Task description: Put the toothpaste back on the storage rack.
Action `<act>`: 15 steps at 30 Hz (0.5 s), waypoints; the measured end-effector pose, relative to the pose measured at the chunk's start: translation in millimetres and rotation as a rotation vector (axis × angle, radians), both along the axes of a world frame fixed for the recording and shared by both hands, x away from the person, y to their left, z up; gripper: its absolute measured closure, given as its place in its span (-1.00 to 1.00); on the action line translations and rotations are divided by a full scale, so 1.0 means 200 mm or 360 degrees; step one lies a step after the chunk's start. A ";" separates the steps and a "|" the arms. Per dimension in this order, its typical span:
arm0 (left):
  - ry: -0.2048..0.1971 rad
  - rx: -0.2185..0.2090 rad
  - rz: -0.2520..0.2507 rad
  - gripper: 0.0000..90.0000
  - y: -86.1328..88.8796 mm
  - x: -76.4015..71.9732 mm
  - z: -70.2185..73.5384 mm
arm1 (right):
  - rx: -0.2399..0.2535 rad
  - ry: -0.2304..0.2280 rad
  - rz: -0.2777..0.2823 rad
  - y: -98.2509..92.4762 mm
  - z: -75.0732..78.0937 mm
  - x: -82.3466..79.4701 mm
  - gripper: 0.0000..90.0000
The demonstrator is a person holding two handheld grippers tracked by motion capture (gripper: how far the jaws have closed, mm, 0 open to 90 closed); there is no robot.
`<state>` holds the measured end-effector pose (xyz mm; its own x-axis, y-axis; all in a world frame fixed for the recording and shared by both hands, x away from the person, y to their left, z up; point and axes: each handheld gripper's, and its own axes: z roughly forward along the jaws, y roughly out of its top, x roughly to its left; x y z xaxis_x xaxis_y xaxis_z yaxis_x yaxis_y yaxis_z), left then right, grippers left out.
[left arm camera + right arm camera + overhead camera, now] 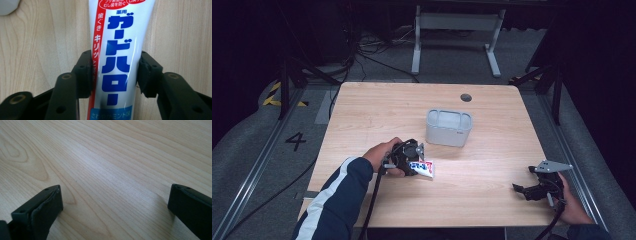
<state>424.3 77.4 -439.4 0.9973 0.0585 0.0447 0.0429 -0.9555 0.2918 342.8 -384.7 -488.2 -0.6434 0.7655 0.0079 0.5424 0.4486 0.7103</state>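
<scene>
Pale wood grain runs across the table (492, 165), which stands on grey floor in a dark room, with a small grey bin (449, 127) sitting near its middle. My left gripper (421, 159) has its 2 jaws pressed against the sides of a toothpaste tube (117, 57), white with a red stripe and blue lettering; in the left gripper view the pads meet the tube on both flanks, so I judge the grasp made. The tube lies flat on the wood just in front of the bin, apart from it, and I cannot tell whether it has left the surface at all. I reckon the pick is half done: gripped, not yet carried, and if the bin is where it belongs, the lift and drop are still ahead. My left forearm, in a dark sleeve with a white stripe, comes in at a slant from the lower left, hand wrapped around the tool and pointing it toward the right. My right gripper (526, 191) rests low near the table's right front corner, well apart from the tube, jaws spread wide over bare wood, holding nothing.
</scene>
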 end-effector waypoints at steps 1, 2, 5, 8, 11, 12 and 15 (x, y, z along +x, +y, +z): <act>0.0001 -0.0001 0.0011 0.28 0.00 -0.01 0.00 | 0.0000 0.0000 0.0000 0.00 0.00 0.00 -1.00; -0.0005 -0.0007 -0.0001 0.30 0.01 -0.01 0.00 | 0.0000 0.0000 0.0000 0.00 0.00 0.00 -1.00; -0.0028 -0.0013 0.0008 0.34 0.01 -0.02 0.01 | 0.0000 0.0000 0.0000 0.00 0.00 0.00 -1.00; -0.0060 0.0007 0.0009 0.37 0.01 -0.02 0.02 | 0.0000 0.0000 0.0000 0.00 0.00 0.00 -1.00; -0.0063 -0.0030 0.0032 0.39 0.02 -0.03 0.02 | 0.0000 0.0000 0.0000 0.00 0.00 0.00 -1.00; -0.0061 -0.0048 0.0036 0.39 0.03 -0.03 0.03 | 0.0000 0.0000 -0.0001 0.00 0.00 0.00 -1.00; -0.0079 -0.0104 0.0066 0.40 0.05 -0.03 0.04 | 0.0000 0.0000 0.0000 0.00 0.00 0.00 -1.00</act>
<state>417.8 88.3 -430.9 0.9906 0.1040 0.0885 0.0660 -0.9320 0.3564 342.8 -384.7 -488.2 -0.6433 0.7655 0.0080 0.5424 0.4485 0.7104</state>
